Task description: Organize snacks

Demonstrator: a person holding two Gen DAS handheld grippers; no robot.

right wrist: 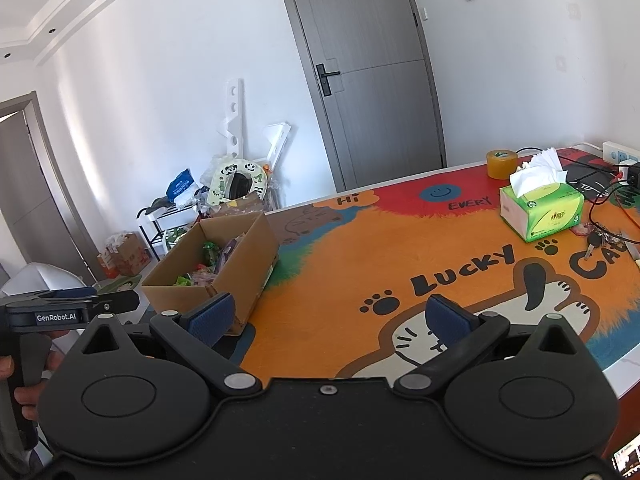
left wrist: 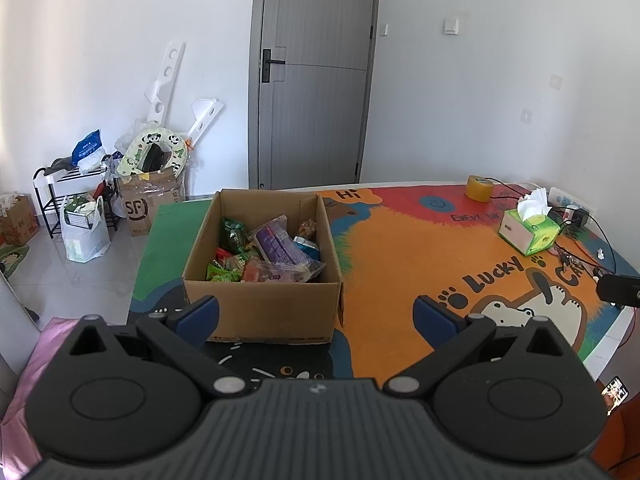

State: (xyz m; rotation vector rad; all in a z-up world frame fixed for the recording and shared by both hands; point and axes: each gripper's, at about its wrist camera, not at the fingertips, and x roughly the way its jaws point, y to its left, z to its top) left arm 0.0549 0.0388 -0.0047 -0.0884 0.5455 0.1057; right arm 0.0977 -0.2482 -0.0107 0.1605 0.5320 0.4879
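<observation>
An open cardboard box [left wrist: 260, 308] stands on the colourful cartoon table mat [left wrist: 400, 264], near its left end. Inside lie several snack packets [left wrist: 264, 256]: green, purple, red and clear ones. My left gripper [left wrist: 316, 316] is open just in front of the box's near wall, holding nothing. In the right wrist view the same box [right wrist: 248, 264] sits to the left, with snack packets [right wrist: 208, 268] showing inside. My right gripper [right wrist: 330, 320] is open over the orange part of the mat [right wrist: 360, 256], empty. The left gripper's body [right wrist: 60, 312] shows at the far left, held by a hand.
A green tissue box [left wrist: 528, 228] [right wrist: 544, 210], a roll of yellow tape [left wrist: 480, 188] [right wrist: 500, 164], cables, keys [right wrist: 596, 240] and a power strip [right wrist: 620, 156] occupy the mat's right end. Beyond the table's left edge are a shoe rack, bags and an SF carton [left wrist: 148, 204]. A grey door [left wrist: 312, 80] is shut.
</observation>
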